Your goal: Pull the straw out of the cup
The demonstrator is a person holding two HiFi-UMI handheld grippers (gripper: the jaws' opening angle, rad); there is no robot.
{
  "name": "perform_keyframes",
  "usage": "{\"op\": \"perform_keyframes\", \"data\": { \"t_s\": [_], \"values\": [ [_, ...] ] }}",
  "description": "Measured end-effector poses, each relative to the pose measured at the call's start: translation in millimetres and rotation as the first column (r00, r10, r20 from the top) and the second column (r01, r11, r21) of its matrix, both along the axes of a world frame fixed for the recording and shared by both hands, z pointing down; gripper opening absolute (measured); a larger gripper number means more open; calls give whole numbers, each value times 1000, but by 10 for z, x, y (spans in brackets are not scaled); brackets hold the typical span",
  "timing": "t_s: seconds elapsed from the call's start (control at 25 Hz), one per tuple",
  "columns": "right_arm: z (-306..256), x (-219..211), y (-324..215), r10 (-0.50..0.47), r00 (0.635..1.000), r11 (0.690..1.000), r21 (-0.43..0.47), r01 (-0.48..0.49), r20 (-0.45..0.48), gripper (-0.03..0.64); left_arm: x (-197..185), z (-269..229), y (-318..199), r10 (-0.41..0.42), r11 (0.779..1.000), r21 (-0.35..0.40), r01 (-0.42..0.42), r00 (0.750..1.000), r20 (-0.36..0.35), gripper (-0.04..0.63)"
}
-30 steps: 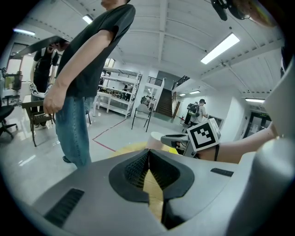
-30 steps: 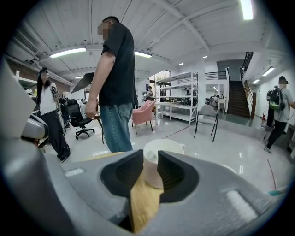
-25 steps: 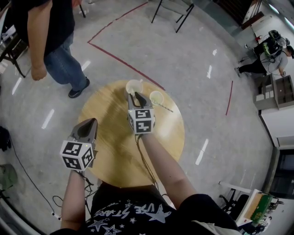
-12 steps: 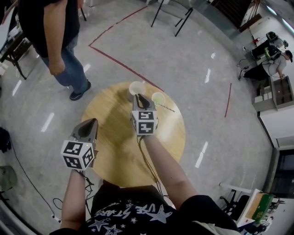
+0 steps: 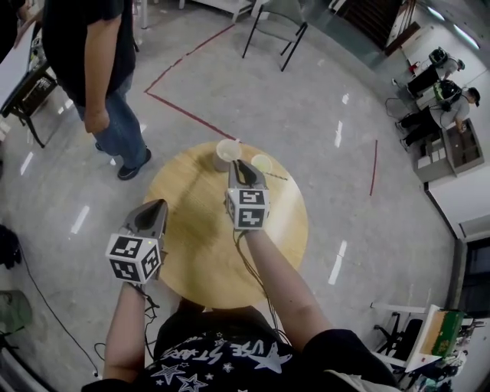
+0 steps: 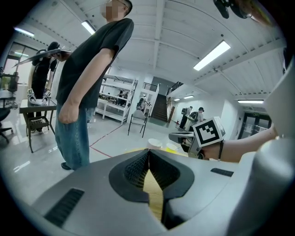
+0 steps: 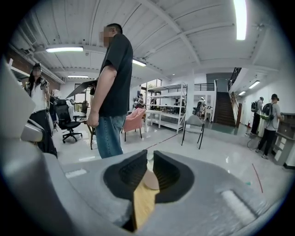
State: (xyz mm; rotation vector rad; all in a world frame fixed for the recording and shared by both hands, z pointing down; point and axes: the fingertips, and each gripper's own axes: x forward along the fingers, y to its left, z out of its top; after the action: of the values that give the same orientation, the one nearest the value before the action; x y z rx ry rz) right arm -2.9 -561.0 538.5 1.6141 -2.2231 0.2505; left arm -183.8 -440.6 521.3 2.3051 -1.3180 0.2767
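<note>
On the round wooden table (image 5: 199, 245) a white cup (image 5: 225, 153) stands at the far edge, with a second, greenish cup (image 5: 262, 163) to its right. My right gripper (image 5: 240, 163) hovers between and just above them. Its jaws are nearly together, and a thin pale straw (image 7: 147, 157) shows between the pads, with the cup's beige top (image 7: 150, 180) below. Another thin straw (image 5: 276, 177) lies on the table to the right of the greenish cup. My left gripper (image 5: 153, 205) hangs over the table's left edge, shut and empty (image 6: 149, 152).
A person in jeans (image 5: 103, 84) stands on the floor beyond the table's left side. A folding chair (image 5: 276, 23) and red tape lines (image 5: 184, 107) lie farther back. Shelves and other people are at the right (image 5: 448, 115).
My right gripper has lifted a little above the cups. The standing person has shifted a step. My left gripper has risen slightly, still shut.
</note>
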Motion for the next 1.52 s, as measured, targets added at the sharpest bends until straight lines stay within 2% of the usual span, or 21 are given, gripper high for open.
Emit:
{"op": "perform_keyframes", "data": {
  "t_s": [0.4,0.72,1.12,1.52],
  "values": [
    [-409,-76,491,69,997,995,73,-71,32,39,-188,-156,212,65,997,46,-65,998,-6,8],
    [-493,83,960,61,997,995,78,-64,43,38,2,-247,412,87,994,71,-86,996,-3,8],
    [-548,191,1374,-14,997,997,71,9,76,38,216,-319,781,35,997,73,-36,999,12,8],
    [-636,497,1997,-80,992,994,84,72,94,37,617,-434,1435,-9,996,89,7,1000,25,8]
  ]
}}
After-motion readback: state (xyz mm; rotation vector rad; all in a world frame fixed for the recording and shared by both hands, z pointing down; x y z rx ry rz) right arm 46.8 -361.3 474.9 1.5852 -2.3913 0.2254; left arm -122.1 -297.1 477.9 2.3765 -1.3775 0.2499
